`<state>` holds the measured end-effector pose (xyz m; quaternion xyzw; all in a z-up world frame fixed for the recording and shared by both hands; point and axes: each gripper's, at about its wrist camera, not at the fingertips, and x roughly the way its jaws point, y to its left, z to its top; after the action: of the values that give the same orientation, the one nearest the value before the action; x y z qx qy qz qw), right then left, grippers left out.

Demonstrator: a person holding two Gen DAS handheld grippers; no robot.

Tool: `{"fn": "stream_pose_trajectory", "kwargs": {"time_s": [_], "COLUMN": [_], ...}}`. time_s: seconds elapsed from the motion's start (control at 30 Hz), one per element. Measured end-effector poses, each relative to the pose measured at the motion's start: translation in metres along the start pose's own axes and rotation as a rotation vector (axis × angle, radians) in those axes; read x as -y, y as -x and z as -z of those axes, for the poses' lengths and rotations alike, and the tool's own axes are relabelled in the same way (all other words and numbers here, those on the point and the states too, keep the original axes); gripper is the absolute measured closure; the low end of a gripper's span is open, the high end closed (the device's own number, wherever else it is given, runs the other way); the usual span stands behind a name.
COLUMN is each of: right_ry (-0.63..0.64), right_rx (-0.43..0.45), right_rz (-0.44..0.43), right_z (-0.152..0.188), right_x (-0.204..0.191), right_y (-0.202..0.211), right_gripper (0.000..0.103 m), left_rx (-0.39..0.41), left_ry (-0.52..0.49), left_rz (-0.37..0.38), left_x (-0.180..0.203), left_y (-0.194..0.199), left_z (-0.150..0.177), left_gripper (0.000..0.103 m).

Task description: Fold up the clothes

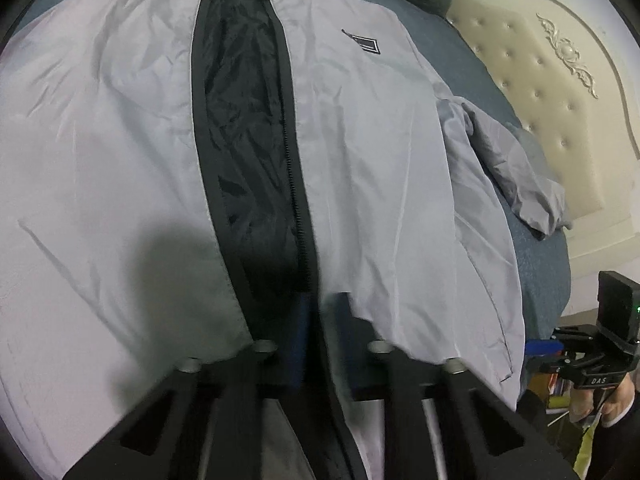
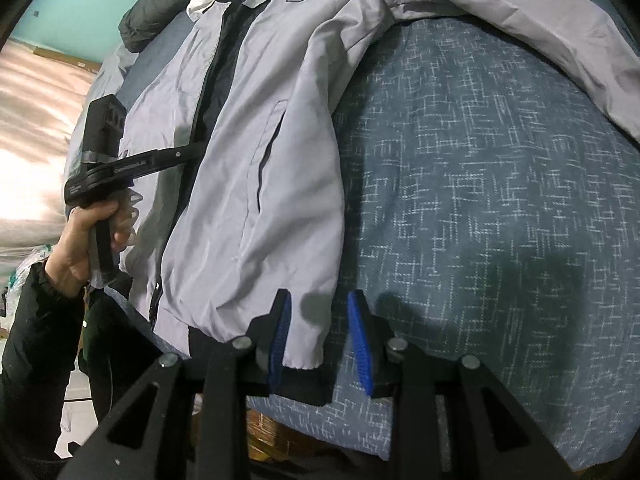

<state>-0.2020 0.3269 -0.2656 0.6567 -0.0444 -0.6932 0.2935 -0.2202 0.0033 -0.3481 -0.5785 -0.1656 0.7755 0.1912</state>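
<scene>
Left wrist view: a grey jacket [image 1: 360, 152] is shown spread front-up on a bed [image 1: 536, 264], unzipped, its black lining exposed between the two front panels. The left gripper [image 1: 320, 320] is set at the hem, ahead of which the zipper edge runs away towards the collar. Its jaws are drawn fully together; the picture is blurred there, so whether the black hem band is pinched between them cannot be told. Off to the right of these jaws, the right gripper [image 1: 592, 364] is seen at the jacket's far bottom corner.

Right wrist view: the right gripper [image 2: 320, 332] is seen with its jaws partly open, straddling the bottom corner of the jacket [image 2: 256, 208]; the blue pads [image 2: 360, 340] stand just apart from the cloth, so nothing is gripped yet. To the right of these jaws lies bare patterned bed [image 2: 480, 200]; a sleeve [image 2: 520, 28] is draped across it beyond them. To the left, the left gripper [image 2: 132, 168] is held in a hand [image 2: 80, 240] near the centre opening.

The step in hand is judged to be the taking of the hem at two points before a fold. It would be done well if both layers of the hem band were caught deep between the pads, the two grips were made level, and the cloth were kept taut between them when lifted, so that the slippery fabric is not bunched.
</scene>
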Motion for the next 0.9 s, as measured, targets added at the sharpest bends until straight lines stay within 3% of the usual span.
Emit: {"fn": "stream_pose_trajectory", "kwargs": {"time_s": [0.43,0.6,0.7,0.9], "right_ry": [0.007,-0.004,-0.021,-0.076], "right_rx": [0.001,-0.004,-0.006,-0.024], "right_rz": [0.011,0.021,0.025,-0.047], "right_z": [-0.001,-0.005,-0.005,-0.004], "right_x": [-0.006,-0.002,0.005,0.013], "right_y": [0.0,-0.002,-0.003,-0.016], "right_gripper": [0.074,0.073,0.064,0.064], "left_rx": [0.099,0.101,0.096,0.095], "left_ry": [0.006,0.024,0.047,0.072], "left_rz": [-0.001,-0.03,-0.028,-0.025], "left_x": [-0.014,-0.022,-0.023,-0.027], "left_y": [0.05,0.051,0.043,0.04], "left_z": [0.0,-0.001,-0.004,-0.004], "left_gripper": [0.1,0.1,0.1,0.1]}}
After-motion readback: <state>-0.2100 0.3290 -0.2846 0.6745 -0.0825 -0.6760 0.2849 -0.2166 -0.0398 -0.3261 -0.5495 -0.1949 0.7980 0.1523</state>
